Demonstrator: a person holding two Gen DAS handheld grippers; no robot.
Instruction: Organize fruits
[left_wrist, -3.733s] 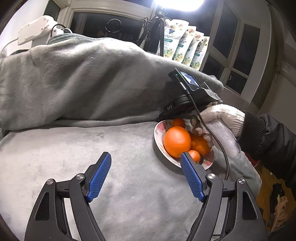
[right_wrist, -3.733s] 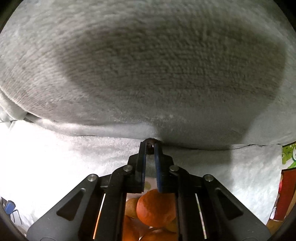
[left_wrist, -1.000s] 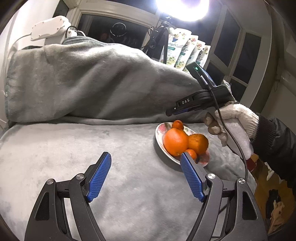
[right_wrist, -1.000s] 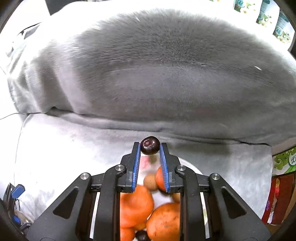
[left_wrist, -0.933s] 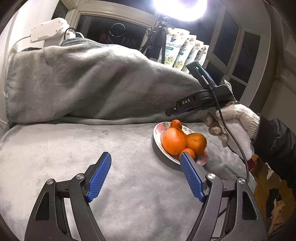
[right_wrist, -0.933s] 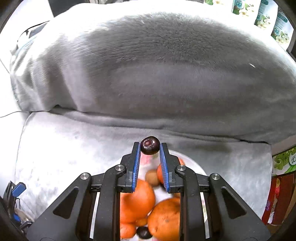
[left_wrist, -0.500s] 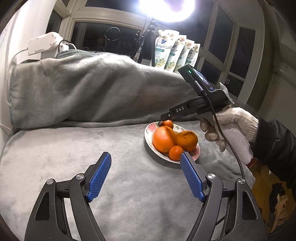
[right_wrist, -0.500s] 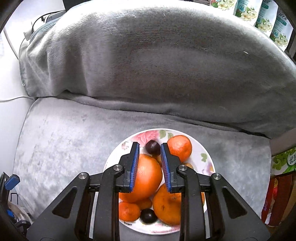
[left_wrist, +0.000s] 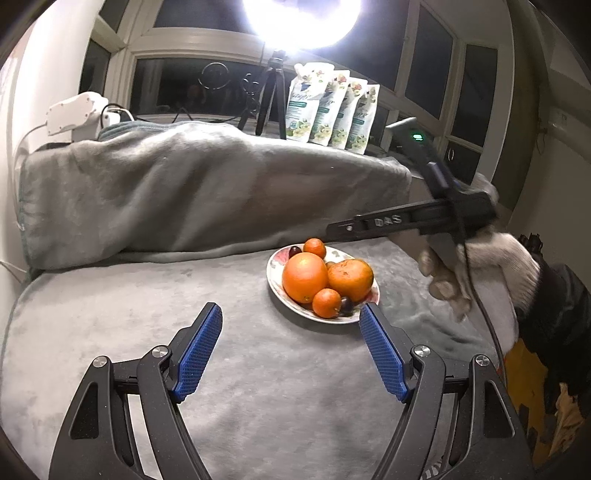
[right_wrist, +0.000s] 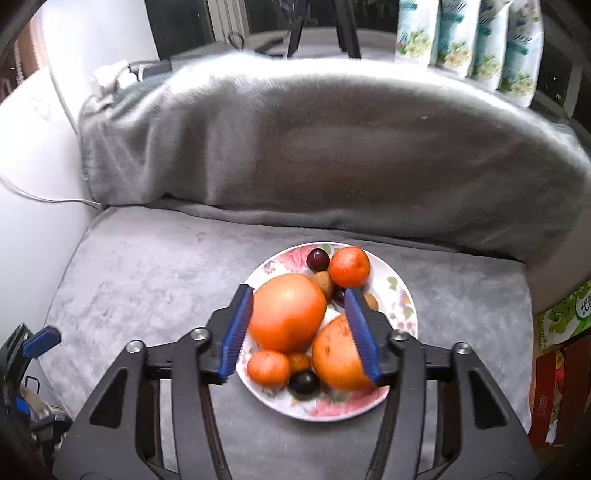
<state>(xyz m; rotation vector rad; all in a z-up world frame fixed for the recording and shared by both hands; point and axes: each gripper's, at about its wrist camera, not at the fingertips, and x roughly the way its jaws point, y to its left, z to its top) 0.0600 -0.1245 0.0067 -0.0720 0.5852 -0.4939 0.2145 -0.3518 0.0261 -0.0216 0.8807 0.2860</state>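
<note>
Right wrist view: the right claw (right_wrist: 301, 328) is hovering above the floral plate (right_wrist: 397, 295), its jaws opening, nothing pinched between the blue pads. The big orange (right_wrist: 288, 312) is showing in the gap between them but lying below on the plate, not being pressed. The dark plum (right_wrist: 318, 259) is sitting at the plate's far rim, just beside a small mandarin (right_wrist: 349, 266), ahead of the fingertips along the pointing line. All the visible fruit is lying on the plate; none is showing loose on the grey blanket (right_wrist: 147, 266).

Left wrist view: the left claw (left_wrist: 290, 345) is standing wide and empty, low over the blanket, with the plate (left_wrist: 275, 284) ahead and slightly right of its centreline, near its right pad. The gloved hand (left_wrist: 491, 269) is holding the right tool above and right of the plate.

Judgement: the right claw is sitting over the pile, so it is the nearer one for any further touch-up. The fruits are round, so no long axis is constraining the approach. Task is looking close to done.
</note>
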